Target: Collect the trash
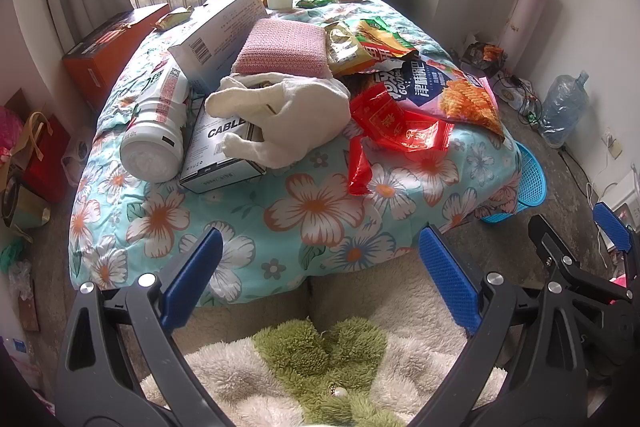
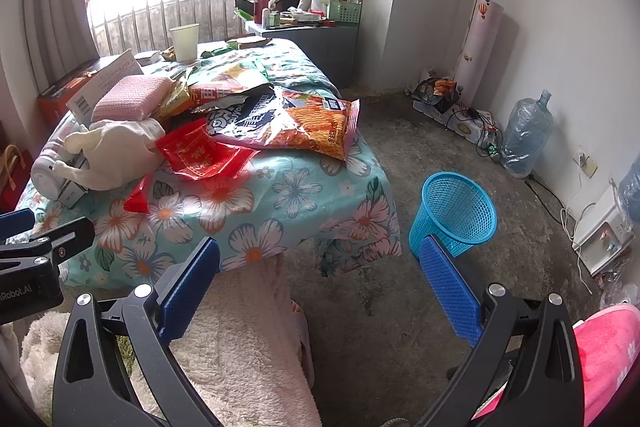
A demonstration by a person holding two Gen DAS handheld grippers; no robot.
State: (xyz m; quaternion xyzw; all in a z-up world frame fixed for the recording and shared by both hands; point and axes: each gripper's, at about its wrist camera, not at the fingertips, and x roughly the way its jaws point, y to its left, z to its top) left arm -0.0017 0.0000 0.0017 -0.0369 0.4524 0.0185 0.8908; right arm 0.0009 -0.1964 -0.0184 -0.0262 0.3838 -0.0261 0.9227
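A: Risks from here, left to right?

B: Far left, white bottle lying on its side against the CABLE box; could roll off the surface if nudged. Cream cloth draped over that box and touching the red wrappers; easy to snag along with them. Big chip bag overhanging the right edge; might slip to the floor. Paper cup upright at the far end; could tip if the cloth cover gets dragged.

A: Counts?

B: One bottle, one CABLE box, one long white carton, one pink knit pad, one cup, one blue mesh bin on the floor right of the surface. Red wrappers: two or three, overlapping, hard to say. Snack bags behind: several, piled, not countable.

A: Tongs?

B: Left tongs spread wide, holding nothing, near the front edge. Right tongs likewise wide, nothing held, bin just beyond the right pad.
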